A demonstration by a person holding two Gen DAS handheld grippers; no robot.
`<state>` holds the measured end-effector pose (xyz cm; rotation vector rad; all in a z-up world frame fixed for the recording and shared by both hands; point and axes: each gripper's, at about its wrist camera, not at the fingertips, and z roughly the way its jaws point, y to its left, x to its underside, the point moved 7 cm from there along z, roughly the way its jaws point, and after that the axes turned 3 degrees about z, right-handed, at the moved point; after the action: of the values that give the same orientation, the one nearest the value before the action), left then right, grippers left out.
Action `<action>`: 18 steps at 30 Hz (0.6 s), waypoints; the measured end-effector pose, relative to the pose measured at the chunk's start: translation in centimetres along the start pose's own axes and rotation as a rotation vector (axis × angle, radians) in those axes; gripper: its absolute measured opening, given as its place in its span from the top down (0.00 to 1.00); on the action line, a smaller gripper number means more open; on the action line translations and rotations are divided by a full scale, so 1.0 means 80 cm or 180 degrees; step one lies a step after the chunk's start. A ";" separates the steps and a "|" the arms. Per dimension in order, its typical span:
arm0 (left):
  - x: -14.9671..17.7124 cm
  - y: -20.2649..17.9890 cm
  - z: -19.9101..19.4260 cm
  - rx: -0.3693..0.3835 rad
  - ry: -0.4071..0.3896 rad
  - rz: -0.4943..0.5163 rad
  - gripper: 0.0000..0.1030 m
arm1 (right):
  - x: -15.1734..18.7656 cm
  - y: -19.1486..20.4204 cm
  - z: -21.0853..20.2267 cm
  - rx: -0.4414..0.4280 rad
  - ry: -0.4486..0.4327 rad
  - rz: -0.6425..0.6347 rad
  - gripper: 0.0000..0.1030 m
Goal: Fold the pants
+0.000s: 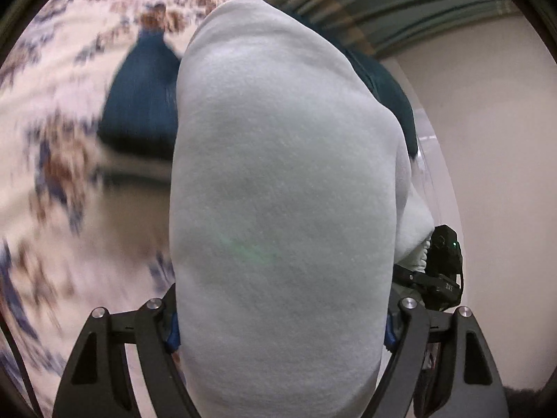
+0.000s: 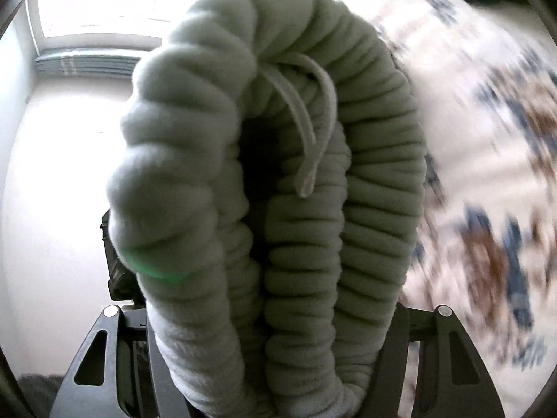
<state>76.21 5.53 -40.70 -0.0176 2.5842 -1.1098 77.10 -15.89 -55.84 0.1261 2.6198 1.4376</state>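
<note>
Light grey fleece pants (image 1: 278,174) fill the middle of the left wrist view as a thick, smooth fold. My left gripper (image 1: 282,334) is shut on that fold, its blue pads (image 1: 172,334) pressed against the cloth on both sides. In the right wrist view the gathered, ribbed waistband (image 2: 376,209) curves over in an arch, and a pale drawstring (image 2: 306,160) dangles from it. My right gripper (image 2: 275,348) is shut on the waistband bundle. The cloth hides both grippers' fingertips. The right gripper's black body (image 1: 442,271) shows beside the pants in the left wrist view.
A cream surface with a blue and brown floral pattern (image 1: 52,139) lies below, blurred by motion. A dark blue garment (image 1: 139,104) rests on it behind the pants. A plain wall (image 1: 504,139) is to the right. A bright window (image 2: 139,0) stands above a radiator (image 2: 87,66).
</note>
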 end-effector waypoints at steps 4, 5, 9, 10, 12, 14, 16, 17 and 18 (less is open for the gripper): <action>-0.122 0.037 -0.004 -0.0018 -0.0053 0.0047 0.23 | -0.110 0.040 0.052 -0.0010 -0.0046 -0.0019 0.35; -0.150 0.048 0.001 -0.0013 -0.0046 0.0062 0.23 | -0.140 0.046 0.067 0.0027 -0.0049 -0.0030 0.35; -0.208 0.098 0.037 -0.0036 0.0009 -0.0042 0.22 | -0.225 0.047 0.117 0.0130 -0.0055 -0.0002 0.35; -0.216 0.114 0.050 -0.0081 0.0051 -0.0064 0.21 | -0.245 0.036 0.133 0.0219 -0.0043 0.0019 0.35; -0.227 0.153 0.084 -0.0241 0.0224 -0.0159 0.21 | -0.260 0.015 0.159 0.0374 0.0004 0.0117 0.35; -0.217 0.190 0.117 -0.0428 0.0470 -0.0265 0.20 | -0.266 -0.037 0.149 0.0641 0.0085 0.0224 0.35; -0.209 0.202 0.130 -0.0461 0.0554 -0.0284 0.16 | -0.261 -0.062 0.165 0.0778 0.0179 0.0305 0.31; -0.207 0.203 0.129 -0.0469 0.0562 -0.0272 0.15 | -0.259 -0.067 0.168 0.0788 0.0196 0.0344 0.27; -0.206 0.202 0.125 -0.0445 0.0548 -0.0266 0.14 | -0.259 -0.072 0.171 0.0789 0.0217 0.0379 0.25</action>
<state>96.72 12.03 -53.71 -0.0658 2.8346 -0.9962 99.83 -10.64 -66.01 0.2695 2.8822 1.1619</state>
